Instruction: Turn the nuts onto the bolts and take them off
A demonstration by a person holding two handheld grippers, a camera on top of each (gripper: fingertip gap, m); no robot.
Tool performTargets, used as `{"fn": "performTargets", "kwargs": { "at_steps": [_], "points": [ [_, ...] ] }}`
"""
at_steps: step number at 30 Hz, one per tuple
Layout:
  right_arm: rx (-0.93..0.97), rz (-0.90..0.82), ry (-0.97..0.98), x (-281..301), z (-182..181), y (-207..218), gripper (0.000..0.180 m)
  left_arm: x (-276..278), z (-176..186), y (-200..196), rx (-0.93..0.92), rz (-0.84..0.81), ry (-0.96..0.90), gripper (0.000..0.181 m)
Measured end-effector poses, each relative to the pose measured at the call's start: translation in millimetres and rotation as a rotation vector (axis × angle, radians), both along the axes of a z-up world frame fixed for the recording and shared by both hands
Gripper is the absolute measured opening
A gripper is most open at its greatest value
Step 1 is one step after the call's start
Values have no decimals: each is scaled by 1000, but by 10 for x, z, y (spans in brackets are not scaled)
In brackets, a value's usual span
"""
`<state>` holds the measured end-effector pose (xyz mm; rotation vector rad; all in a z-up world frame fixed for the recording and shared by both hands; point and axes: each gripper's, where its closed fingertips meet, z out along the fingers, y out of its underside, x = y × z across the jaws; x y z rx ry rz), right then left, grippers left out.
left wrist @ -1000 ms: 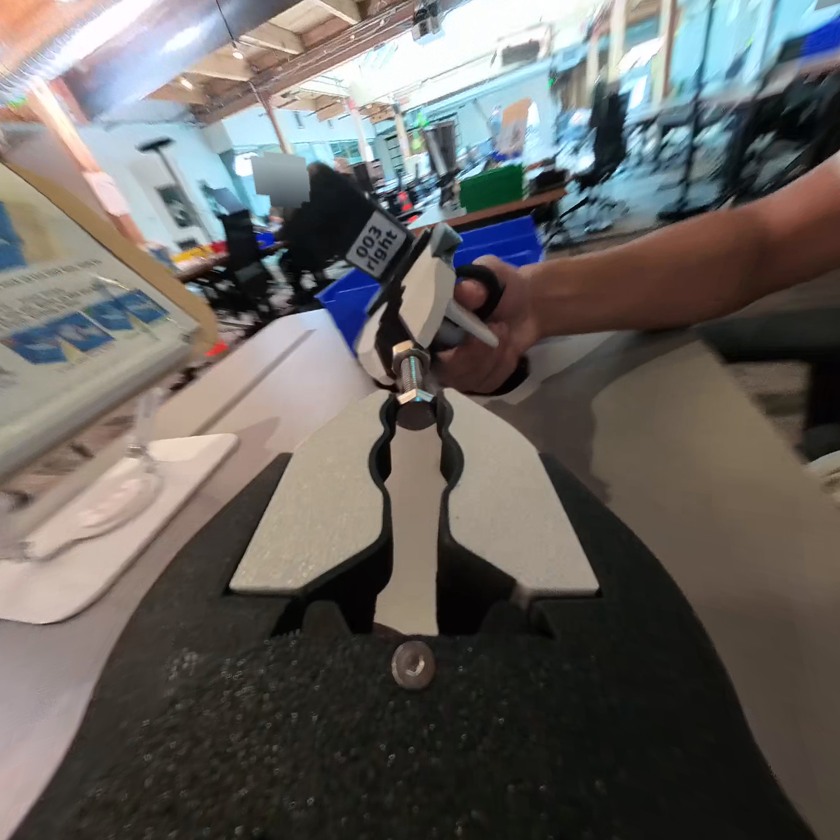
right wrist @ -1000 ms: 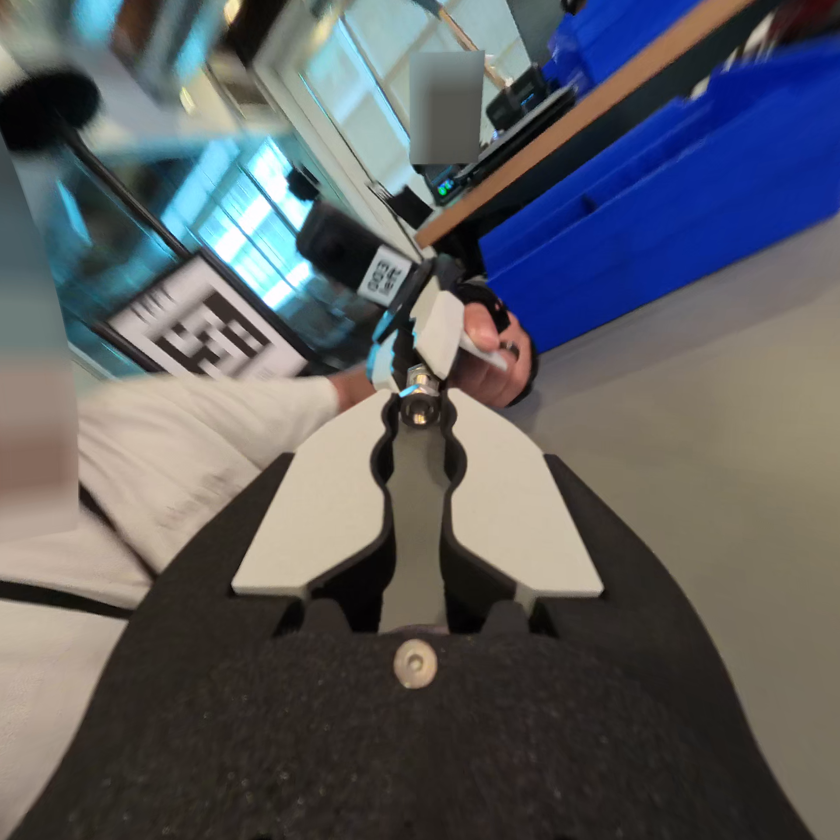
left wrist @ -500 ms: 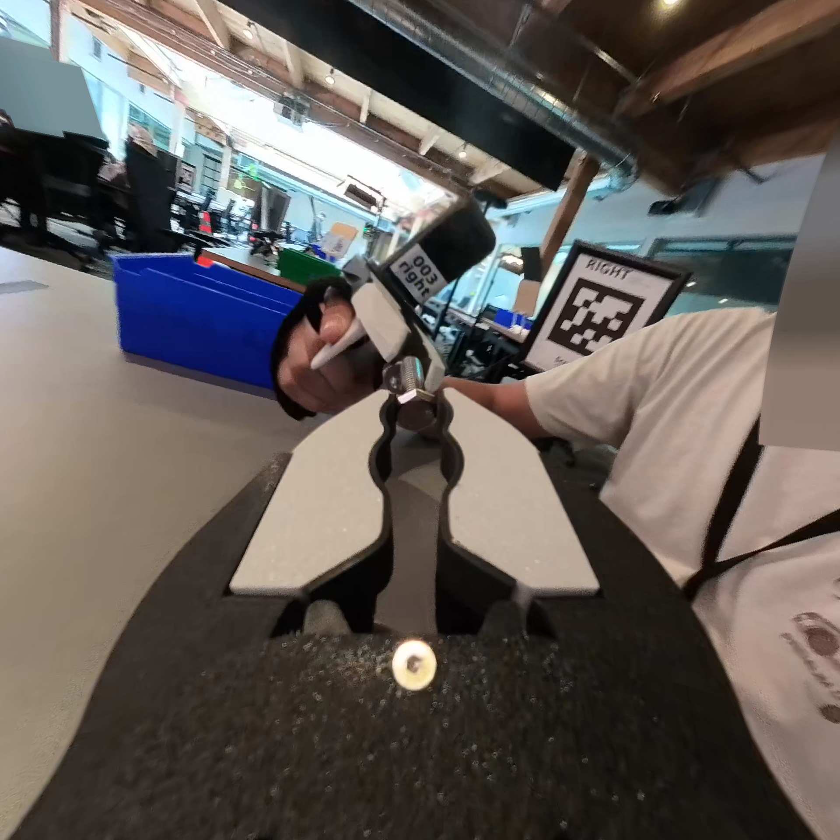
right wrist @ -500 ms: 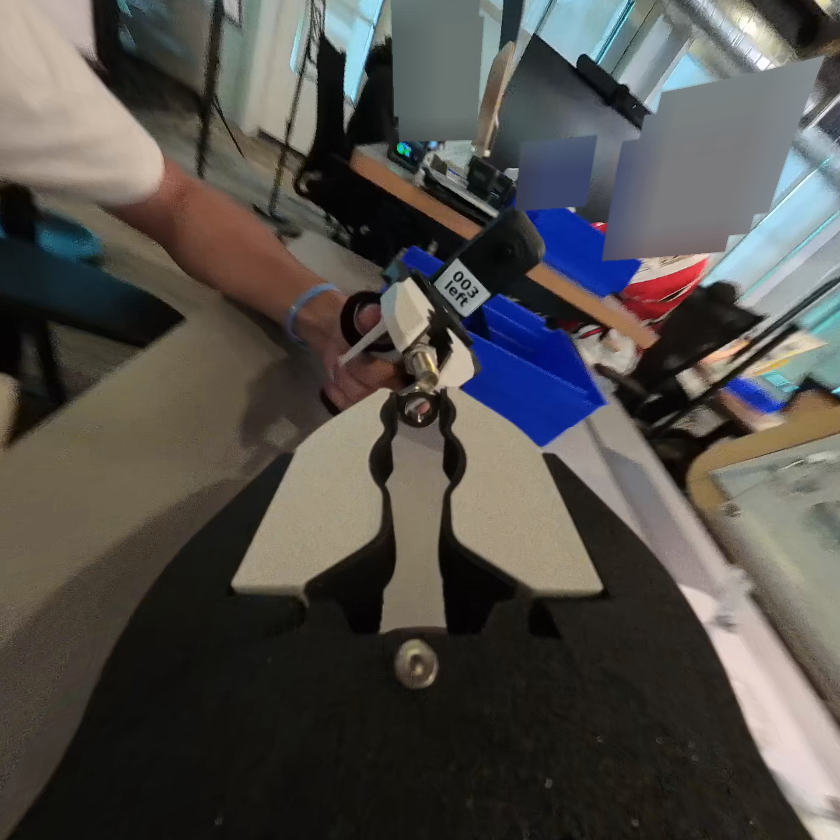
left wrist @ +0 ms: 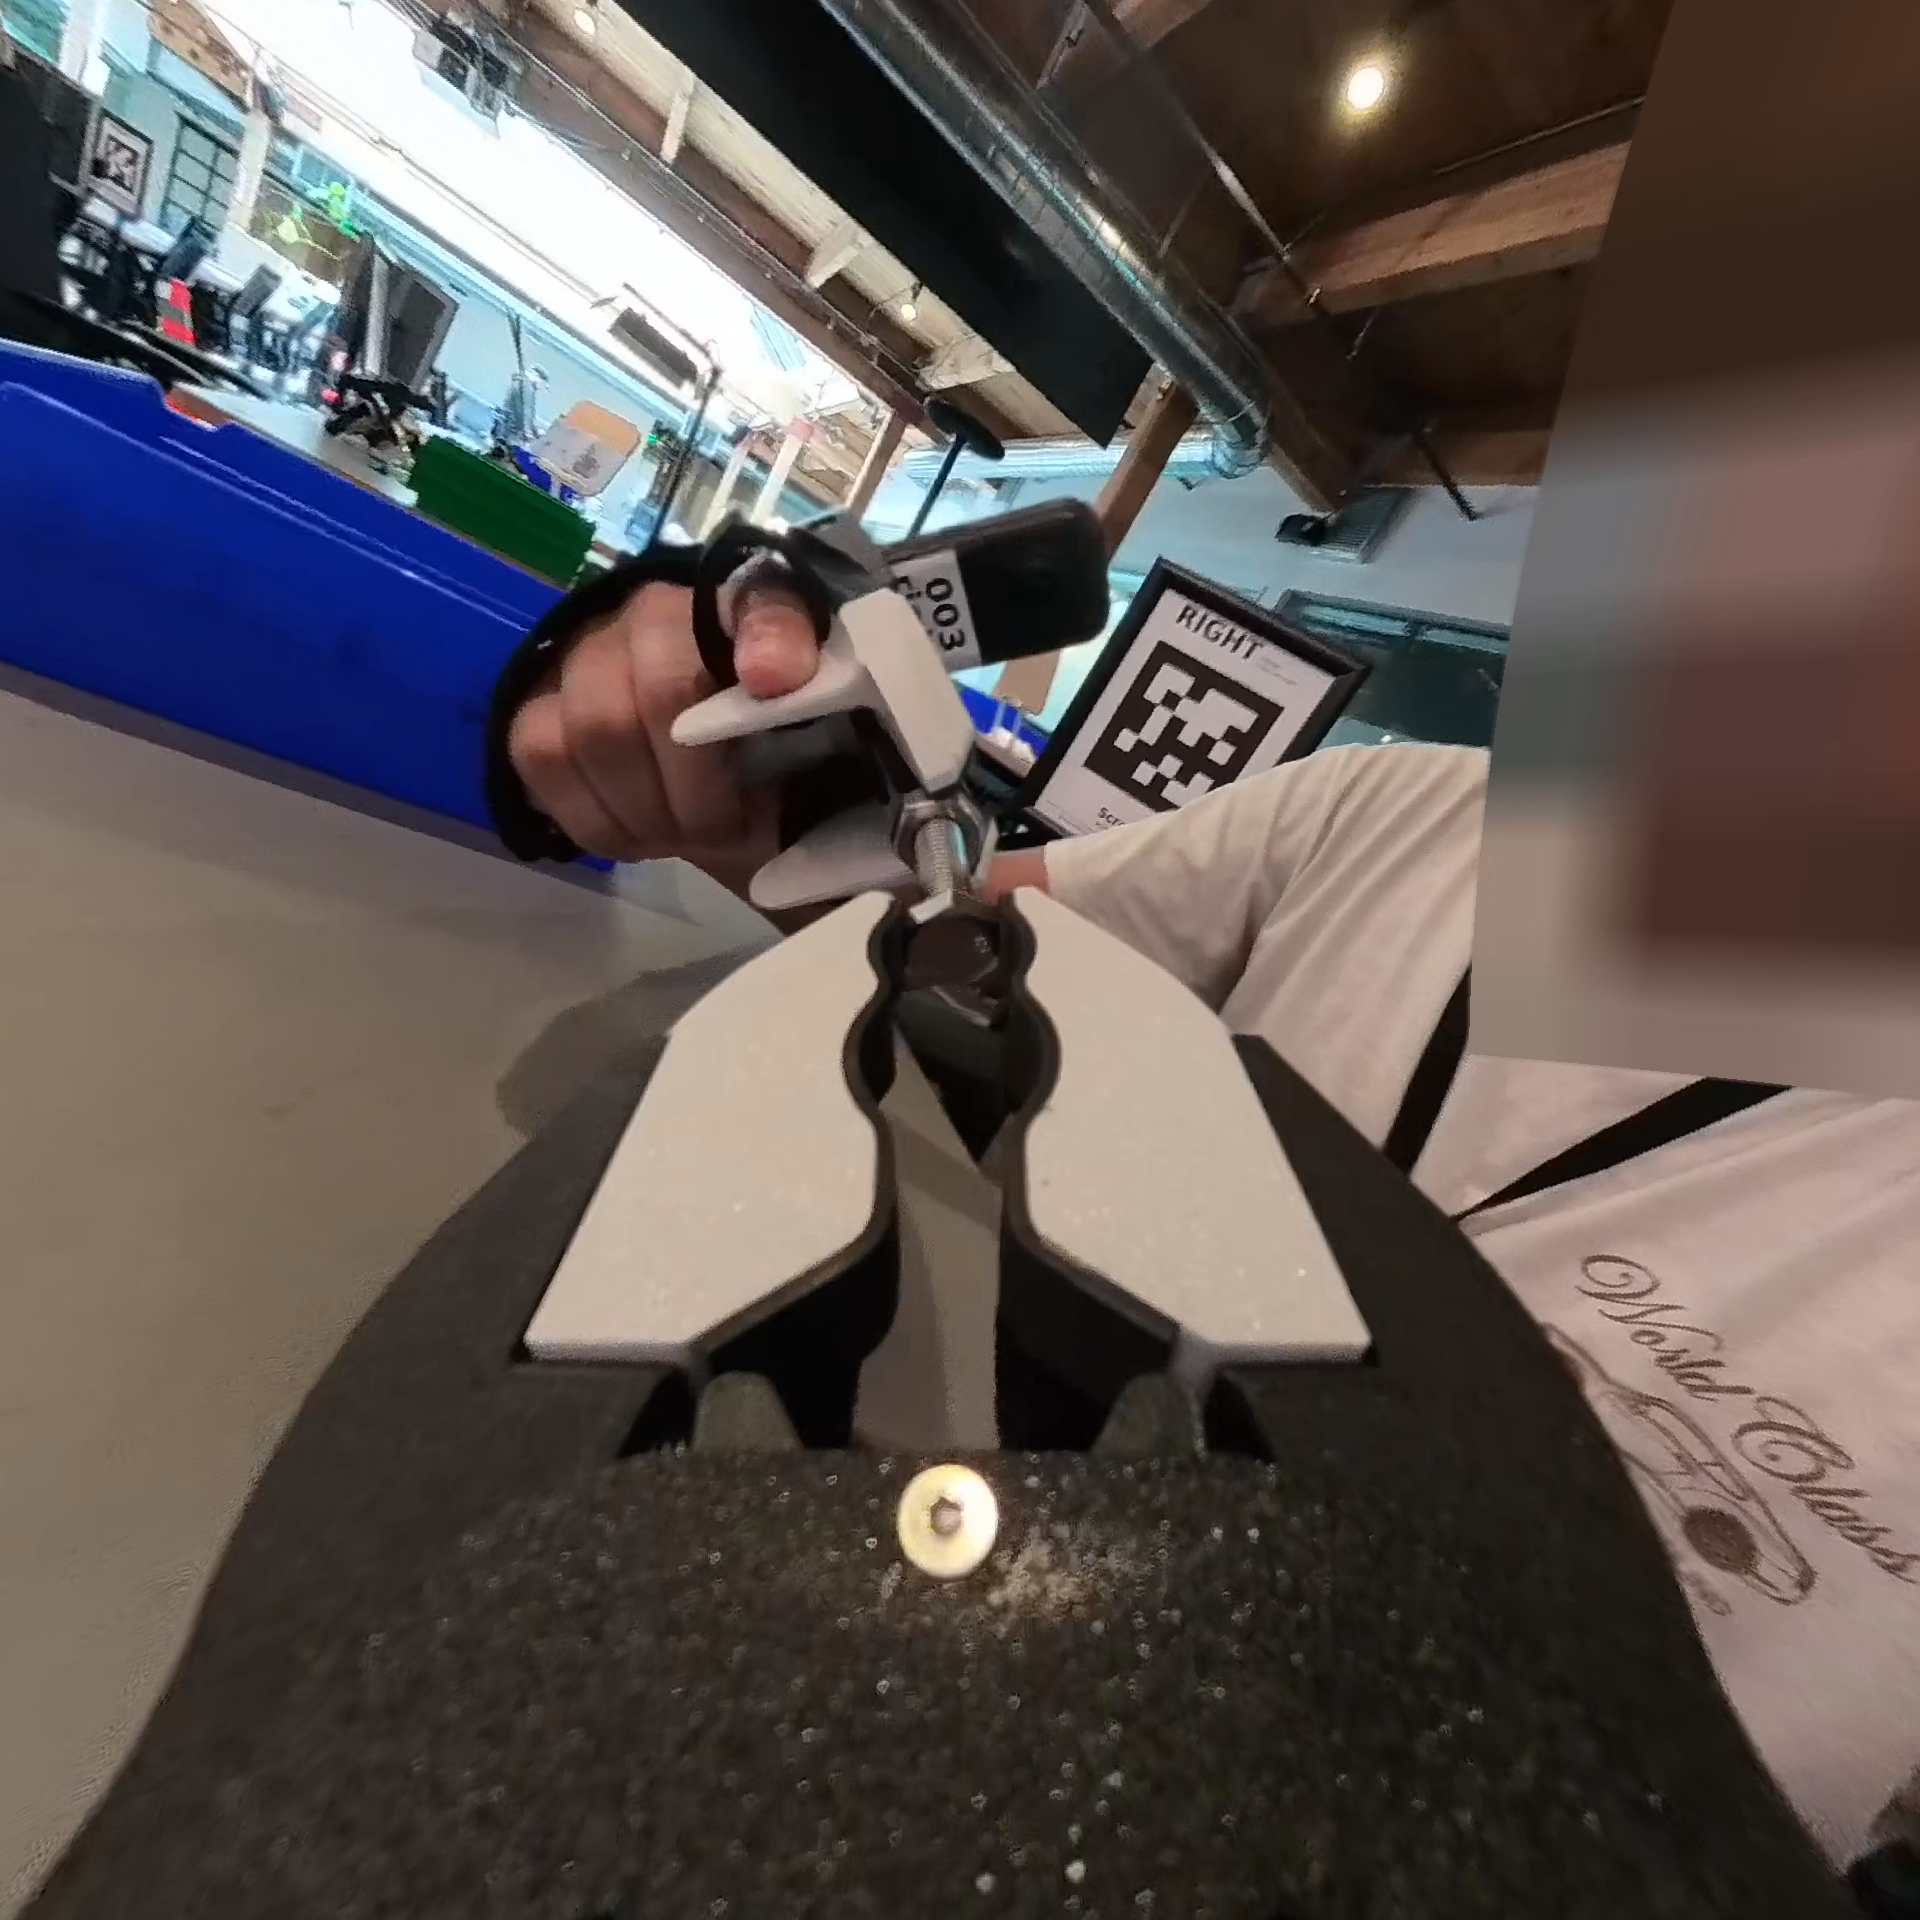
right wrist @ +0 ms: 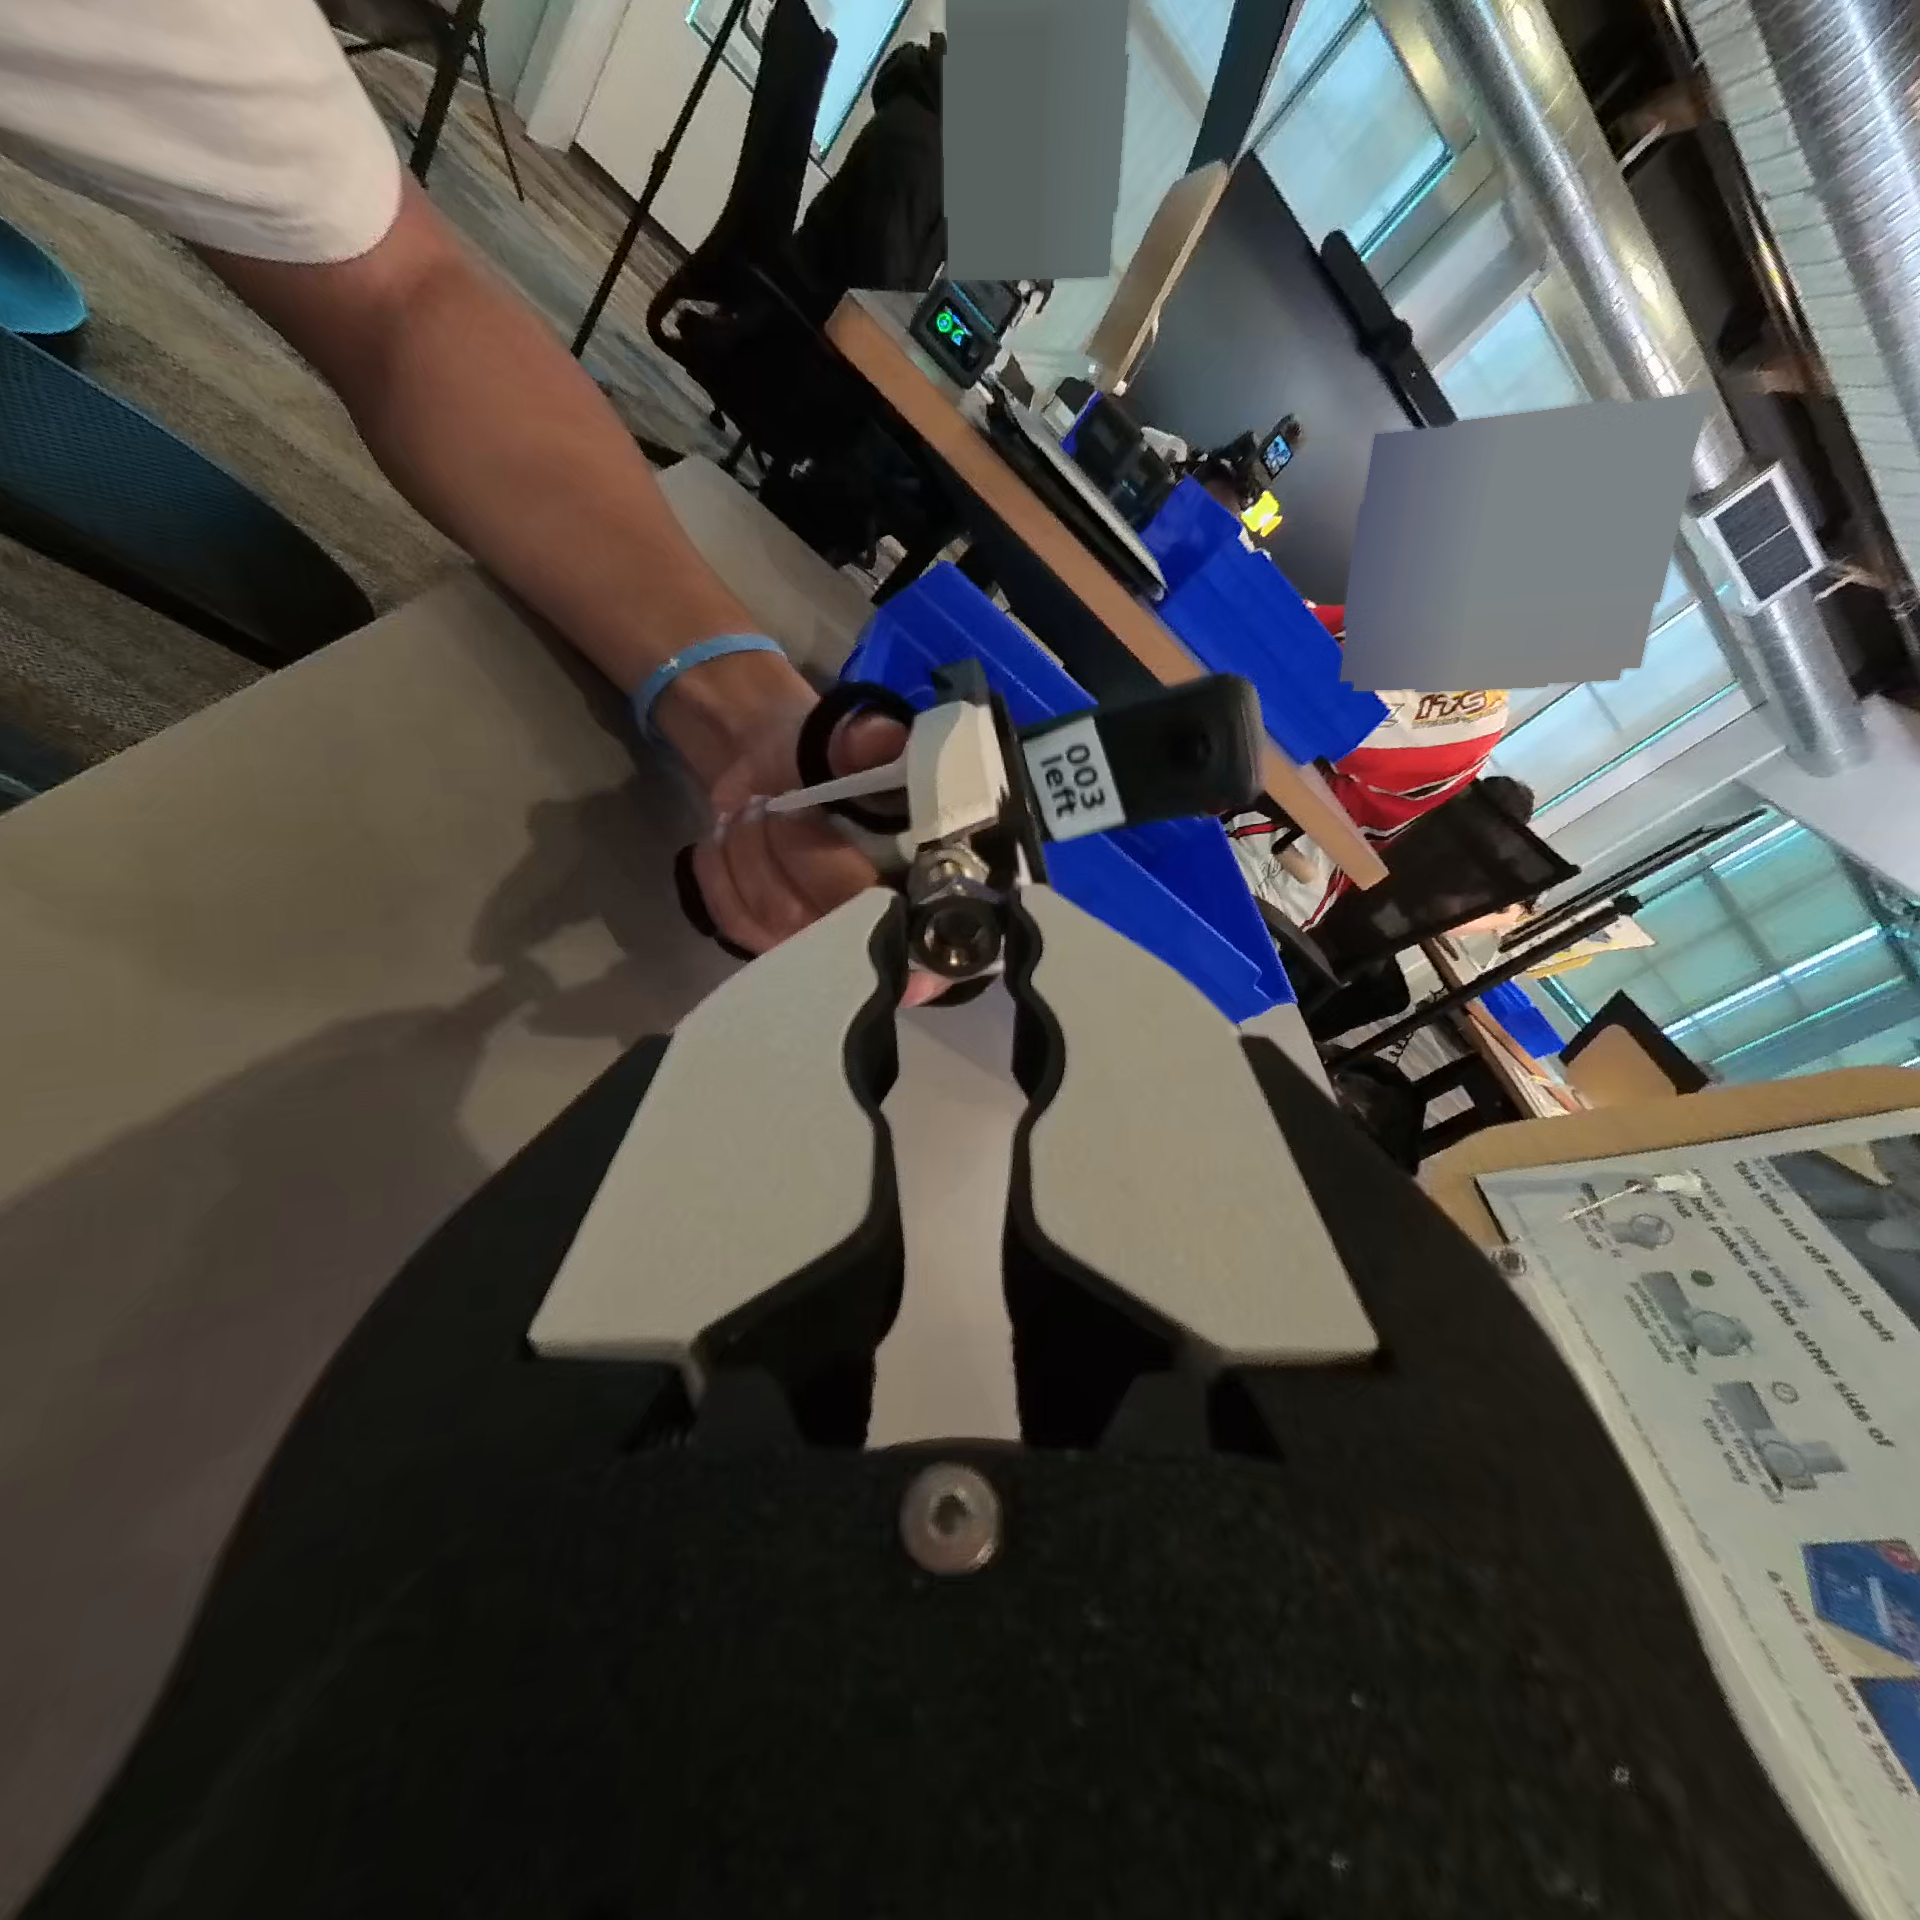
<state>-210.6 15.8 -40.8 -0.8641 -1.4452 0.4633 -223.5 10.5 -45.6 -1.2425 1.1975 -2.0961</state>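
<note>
The left gripper's fingers point(left wrist: 748, 1143) are drawn in narrow, and the left gripper point(left wrist: 951, 920) pinches the dark head end of the bolt point(left wrist: 940, 873) right at the tips; the threaded shaft runs straight out ahead of the tips, tilted slightly, to the nut point(left wrist: 920, 826); the nut sits well up the thread, apart from the head, with bare thread between them; the right gripper point(left wrist: 925, 831) meets it from ahead and above, its two white fingers closed on the nut; the hand point(left wrist: 623, 748) that holds it lies ahead of the left finger.

In the right wrist view the right gripper's fingers point(right wrist: 727, 1164) are just as narrow; the right gripper point(right wrist: 951, 920) clamps the nut point(right wrist: 951, 935) between its tips, seen end-on as a bright ring with a dark centre; just past the tips the left gripper point(right wrist: 961, 857) closes on the far end of the bolt, though that end is mostly hidden behind the nut; the hand point(right wrist: 769, 862) with a pale blue wristband point(right wrist: 696, 665) is ahead of the left finger.

The grey table point(left wrist: 208, 1039) spreads beside and under the left finger; a blue bin point(left wrist: 260, 623) stands on it far ahead to the left; a framed marker sign point(left wrist: 1195, 707) stands ahead to the right; an instruction sheet point(right wrist: 1714, 1403) lies beside the right finger in the right wrist view.
</note>
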Motion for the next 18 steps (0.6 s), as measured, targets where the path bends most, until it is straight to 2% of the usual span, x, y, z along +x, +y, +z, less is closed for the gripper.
{"fn": "performTargets", "kwargs": {
  "at_steps": [4,7,11,18],
  "points": [
    [-40,16,45,-37,44,-36,18,-10,35,5,-50,-16,-28,16],
    [-238,16,125,-12,51,41,17,12,33,72,39,85,-32,16],
    [-572,85,215,-18,59,88,17,13,29,118,269,238,-23,16],
    [-1189,167,320,-22,-44,256,17,18,-54,280,881,557,47,16]
  ]
}}
